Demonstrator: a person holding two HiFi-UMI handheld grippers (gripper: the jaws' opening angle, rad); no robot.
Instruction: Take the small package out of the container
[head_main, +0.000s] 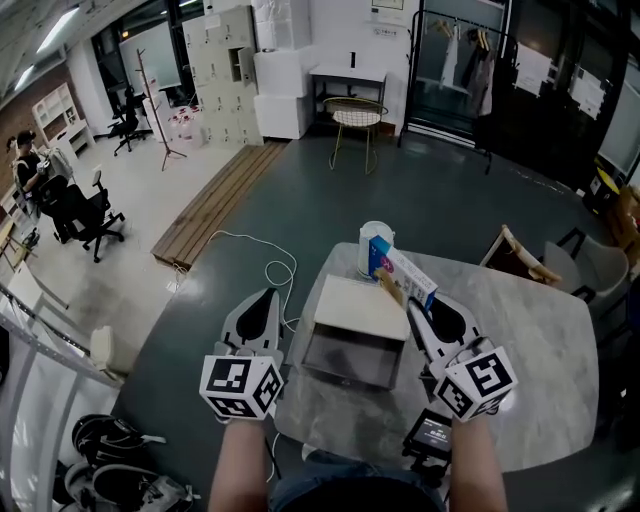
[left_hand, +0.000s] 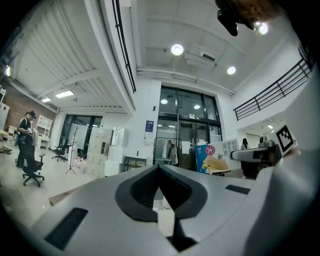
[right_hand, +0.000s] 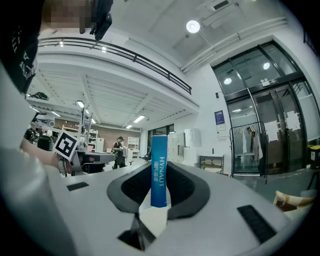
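The small package, a flat blue and white box, is held up over the right rear of the table, above the container. My right gripper is shut on it. In the right gripper view its blue edge stands upright between the pads of that gripper. The container is a grey box with a pale top, at the table's middle. My left gripper hovers left of the container, shut with nothing in it. The left gripper view shows its own jaws meeting, and the package at the right.
A white cylinder stands behind the package at the far edge of the grey marble table. A small dark device lies at the near edge. A wicker chair is beyond the table's right side. A white cable lies on the floor.
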